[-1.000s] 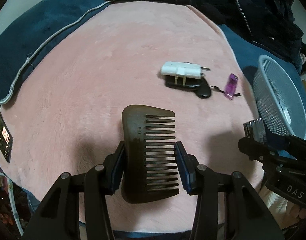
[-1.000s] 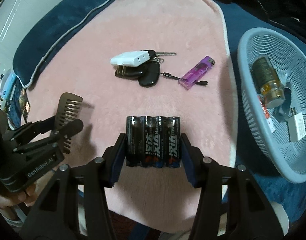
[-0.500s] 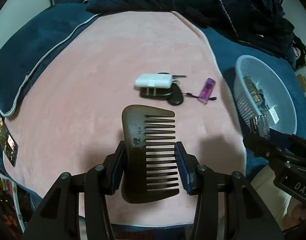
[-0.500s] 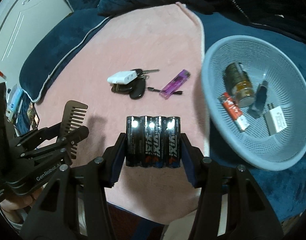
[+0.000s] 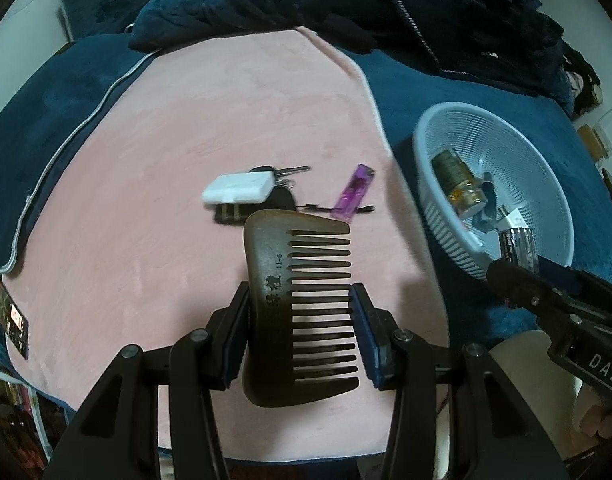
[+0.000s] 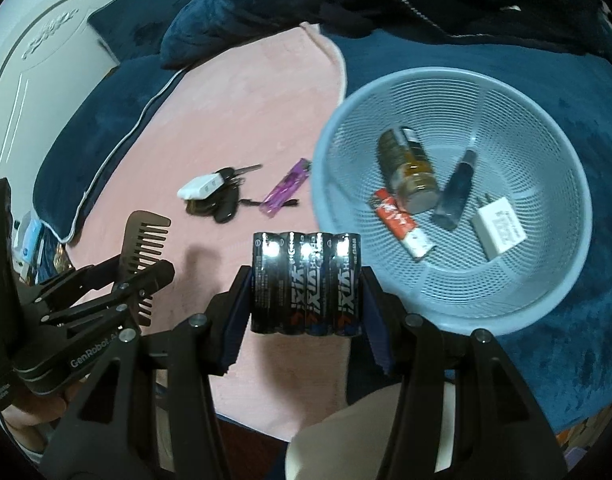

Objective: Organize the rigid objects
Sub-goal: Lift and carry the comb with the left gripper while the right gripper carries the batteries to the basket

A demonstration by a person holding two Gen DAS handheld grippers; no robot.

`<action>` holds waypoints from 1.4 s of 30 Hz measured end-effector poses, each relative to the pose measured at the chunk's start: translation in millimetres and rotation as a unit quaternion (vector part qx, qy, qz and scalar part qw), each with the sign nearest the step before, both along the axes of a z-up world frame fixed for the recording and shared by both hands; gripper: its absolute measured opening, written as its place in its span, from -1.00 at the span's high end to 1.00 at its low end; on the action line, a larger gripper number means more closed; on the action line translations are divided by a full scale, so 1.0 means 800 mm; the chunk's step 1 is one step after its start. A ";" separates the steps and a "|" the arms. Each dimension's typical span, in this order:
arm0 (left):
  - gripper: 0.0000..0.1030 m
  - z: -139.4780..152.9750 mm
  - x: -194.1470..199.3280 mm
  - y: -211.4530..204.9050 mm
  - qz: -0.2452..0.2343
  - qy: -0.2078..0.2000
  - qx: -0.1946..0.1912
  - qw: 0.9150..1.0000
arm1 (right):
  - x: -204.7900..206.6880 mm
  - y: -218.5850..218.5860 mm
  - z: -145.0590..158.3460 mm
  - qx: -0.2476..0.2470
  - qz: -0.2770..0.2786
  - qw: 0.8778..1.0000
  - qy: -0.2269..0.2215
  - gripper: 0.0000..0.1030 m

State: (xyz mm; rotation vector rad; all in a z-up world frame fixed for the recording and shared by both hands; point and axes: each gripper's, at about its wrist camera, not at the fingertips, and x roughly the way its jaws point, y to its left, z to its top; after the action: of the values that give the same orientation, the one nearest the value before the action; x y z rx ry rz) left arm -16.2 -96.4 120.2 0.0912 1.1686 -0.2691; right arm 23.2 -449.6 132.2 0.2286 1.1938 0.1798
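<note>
My left gripper (image 5: 300, 334) is shut on a dark wooden comb (image 5: 278, 280) and holds it above the pink mat (image 5: 186, 140). My right gripper (image 6: 306, 304) is shut on a pack of black batteries (image 6: 306, 284), held in the air just left of the blue mesh basket (image 6: 546, 292). The basket holds a brown jar (image 6: 406, 168), a red lighter (image 6: 400, 222), a dark blue stick (image 6: 456, 192) and a white plug (image 6: 500, 232). On the mat lie a white charger (image 5: 238, 188) over a bunch of keys (image 5: 282, 196), and a purple lighter (image 5: 354, 190).
Dark blue bedding (image 5: 446, 92) surrounds the mat, with a dark jacket (image 5: 426, 8) heaped at the back. The basket (image 5: 446, 220) stands on the bedding to the right of the mat. A white cabinet (image 6: 30, 52) stands at the far left.
Both grippers have risen and swung right with their loads. The basket has come further into both views and now lies close beside the batteries.
</note>
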 end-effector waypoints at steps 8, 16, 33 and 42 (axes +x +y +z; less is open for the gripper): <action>0.05 0.005 0.008 -0.037 -0.021 0.004 -0.007 1.000 | 0.005 -0.047 0.005 0.004 -0.030 1.000 -0.002 -0.02; 0.05 0.015 0.015 -0.082 -0.048 0.001 -0.015 0.999 | 0.013 -0.095 0.014 0.004 -0.062 0.998 -0.006 -0.02; 0.05 0.018 0.029 -0.173 -0.094 0.014 -0.025 0.995 | 0.026 -0.177 0.015 0.009 -0.111 0.994 -0.004 -0.02; 0.05 0.008 0.055 -0.221 -0.114 0.027 -0.038 0.992 | 0.053 -0.210 0.010 0.015 -0.129 0.992 -0.001 -0.02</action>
State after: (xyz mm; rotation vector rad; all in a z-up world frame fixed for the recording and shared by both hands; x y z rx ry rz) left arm 27.7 -273.0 126.4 0.1519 1.2008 -0.5202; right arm 65.4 -617.9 139.9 0.4057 1.1485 -0.0278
